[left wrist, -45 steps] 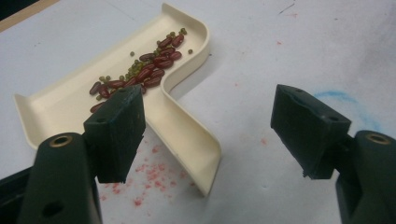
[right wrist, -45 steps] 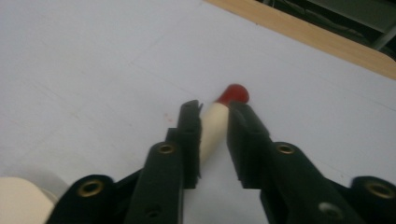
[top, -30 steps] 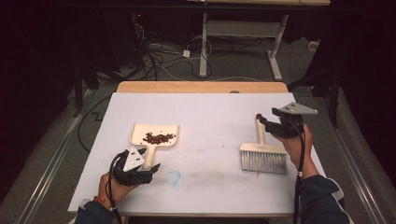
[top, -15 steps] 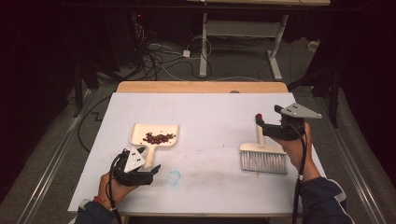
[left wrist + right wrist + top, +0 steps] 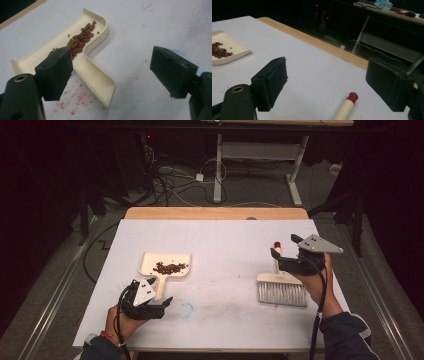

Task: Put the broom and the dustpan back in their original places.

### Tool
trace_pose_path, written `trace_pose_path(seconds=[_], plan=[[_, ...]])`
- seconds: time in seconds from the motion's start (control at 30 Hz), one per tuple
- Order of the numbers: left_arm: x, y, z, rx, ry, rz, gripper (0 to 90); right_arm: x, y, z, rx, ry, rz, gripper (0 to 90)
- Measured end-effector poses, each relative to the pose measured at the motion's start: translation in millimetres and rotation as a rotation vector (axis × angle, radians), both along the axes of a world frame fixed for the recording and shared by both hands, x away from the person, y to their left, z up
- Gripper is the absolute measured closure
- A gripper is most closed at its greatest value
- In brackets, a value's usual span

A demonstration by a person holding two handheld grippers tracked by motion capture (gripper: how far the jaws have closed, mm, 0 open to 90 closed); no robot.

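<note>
High view: dustpan w/ beans sits left-centre on counter, brush right-centre. L tongs just below pan handle, R tongs at brush handle tip. Both just opened wide, nothing gripped. L gripper view adds red specks beside the handle; R gripper view shows brush's red cap between jaws, untouched.

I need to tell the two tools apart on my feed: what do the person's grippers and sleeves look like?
Both are black two-jaw tools with blocky black jaws. The left gripper and right gripper each carry a grey three-cornered plate on top and trail a black cable. A brass-coloured ring sits near one jaw base. Sleeves are dark blue; the left wrist wears a red band.
</note>
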State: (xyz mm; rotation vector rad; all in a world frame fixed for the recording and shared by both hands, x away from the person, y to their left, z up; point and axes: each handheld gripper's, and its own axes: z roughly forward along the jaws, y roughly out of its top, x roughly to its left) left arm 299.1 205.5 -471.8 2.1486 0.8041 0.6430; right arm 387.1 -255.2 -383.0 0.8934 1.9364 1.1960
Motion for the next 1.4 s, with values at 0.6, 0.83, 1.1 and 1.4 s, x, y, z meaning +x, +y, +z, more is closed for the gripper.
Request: trace_pose_path(seconds=[0.6,0.83,1.1,1.4], plan=[[-0.1,-1.5,-2.3,0.035,-0.007,-0.018,18.0,-29.4,5.1,6.3,0.007,-0.046,0.068,16.6],[1.0,-0.8,-3.1,0.039,0.003,-0.018,18.0,-41.4,8.8,3.0,-0.012,-0.053,0.109,16.7],[0.4,-2.9,-4.2,0.065,-0.002,-0.034,17.9,-48.4,8.9,-5.1,-0.041,-0.073,0.127,16.6],[0.2,-3.1,-3.9,0.066,-0.006,-0.031,17.9,-55.6,8.3,-17.8,-0.086,-0.073,0.135,16.6]])
